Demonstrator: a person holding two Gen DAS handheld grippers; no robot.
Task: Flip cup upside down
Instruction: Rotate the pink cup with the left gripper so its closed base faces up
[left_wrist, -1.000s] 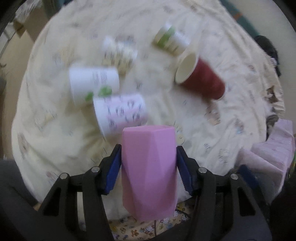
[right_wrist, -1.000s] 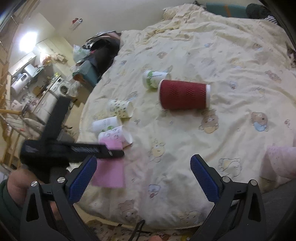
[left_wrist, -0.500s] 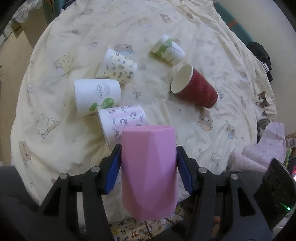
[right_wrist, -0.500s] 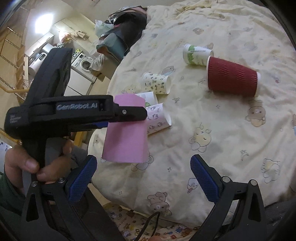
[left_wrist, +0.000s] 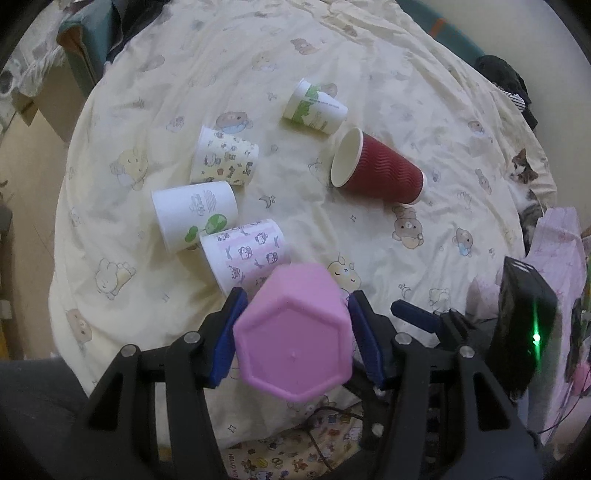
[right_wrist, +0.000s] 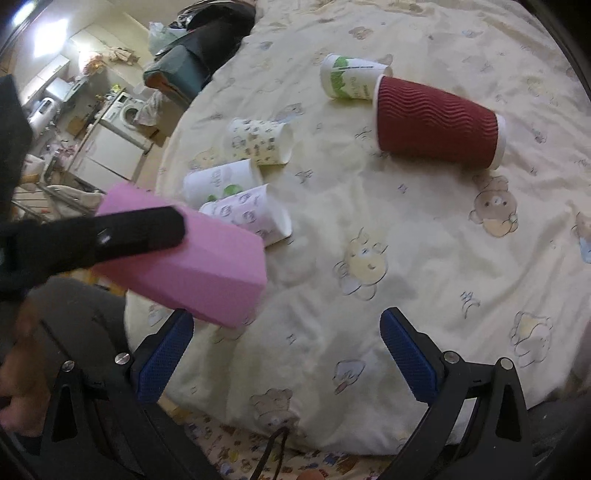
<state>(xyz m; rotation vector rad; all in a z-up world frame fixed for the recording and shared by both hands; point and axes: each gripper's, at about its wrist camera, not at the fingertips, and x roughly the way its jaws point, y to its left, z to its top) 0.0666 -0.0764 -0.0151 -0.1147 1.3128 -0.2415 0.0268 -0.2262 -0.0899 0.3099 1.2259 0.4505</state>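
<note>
My left gripper (left_wrist: 295, 336) is shut on a pink faceted cup (left_wrist: 293, 332), held in the air over the near edge of the bed. The cup is tipped so its hexagonal base faces the left wrist camera. In the right wrist view the same cup (right_wrist: 192, 262) lies tilted at the left, with the left gripper's black finger across it. My right gripper (right_wrist: 288, 354) is open and empty, low over the bed's front edge, to the right of the cup.
Several paper cups lie on their sides on the cream bedspread (left_wrist: 369, 229): a red ribbed one (left_wrist: 380, 171), a green-print one (left_wrist: 316, 109), a patterned one (left_wrist: 223, 157), a white one (left_wrist: 194, 214) and a pink-print one (left_wrist: 245, 253). A cat (left_wrist: 524, 184) sits at the right edge.
The left gripper has tipped the pink cup forward from upright, so its base now faces the camera. The right gripper has moved closer to the bed.
</note>
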